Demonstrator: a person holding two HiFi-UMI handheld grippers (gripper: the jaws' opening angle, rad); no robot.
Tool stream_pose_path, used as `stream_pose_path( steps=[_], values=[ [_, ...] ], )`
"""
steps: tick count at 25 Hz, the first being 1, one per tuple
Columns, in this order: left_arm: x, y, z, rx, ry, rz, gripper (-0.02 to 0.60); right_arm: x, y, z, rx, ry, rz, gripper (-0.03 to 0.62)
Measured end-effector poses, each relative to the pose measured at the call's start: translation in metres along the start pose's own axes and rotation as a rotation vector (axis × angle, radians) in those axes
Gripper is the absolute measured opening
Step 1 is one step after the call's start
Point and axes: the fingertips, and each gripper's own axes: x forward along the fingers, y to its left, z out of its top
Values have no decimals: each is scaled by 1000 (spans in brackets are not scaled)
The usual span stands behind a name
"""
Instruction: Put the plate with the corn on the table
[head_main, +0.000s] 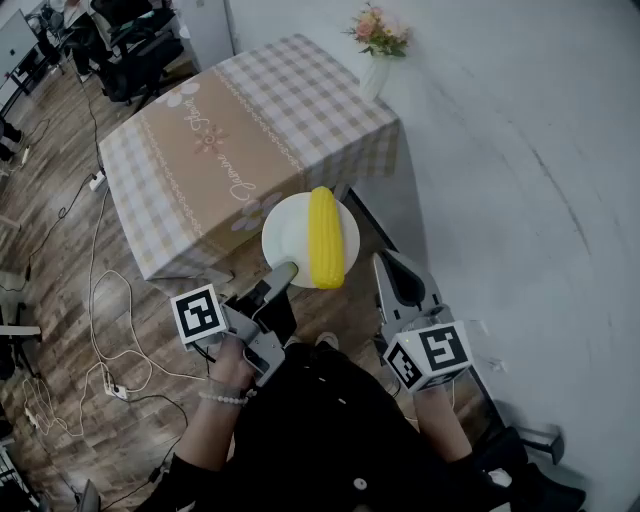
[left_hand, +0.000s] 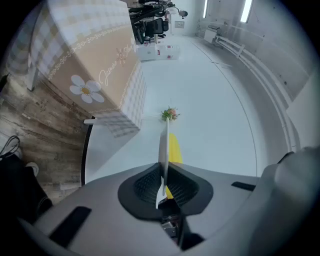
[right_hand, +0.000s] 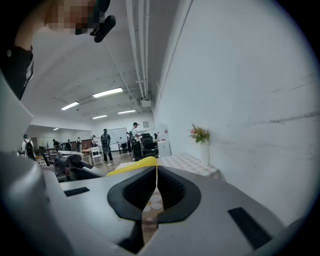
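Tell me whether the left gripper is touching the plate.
Touching. The left gripper view shows the left gripper shut on the rim of the plate.

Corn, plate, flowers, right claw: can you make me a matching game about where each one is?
1 corn
2 plate
3 flowers
4 right claw

A at the far corner of the table
B shut, empty
C rim pinched in the left claw
D lying on the plate

Pairs: 1-D, 2-C, 3-A, 4-B
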Motion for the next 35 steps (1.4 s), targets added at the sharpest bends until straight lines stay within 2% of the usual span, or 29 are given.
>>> stream_pose_path(
  steps=[11,15,19,21,23,27,30,35],
  values=[
    [-7,1,2,6,26,-14,32,4,13,-10,8,25,-9,44],
    [-9,2,2,8,29,-15,32,8,17,-20,72,62,15,46],
    [-11,2,1,9,27,-17,32,12,17,-37,184,123,29,49],
    [-12,2,0,11,26,-21,32,13,18,-44,261,139,53,97],
    [-12,2,-1,14,26,-25,32,15,19,-48,364,141,82,121],
    [-9,3,-4,13,24,-28,34,19,16,-54,608,121,157,124],
    [-7,4,-8,10,25,-34,34,20,17,-57,748,109,215,124],
    [-2,4,-18,19,25,-34,34,17,9,-58,816,78,241,103]
  ],
)
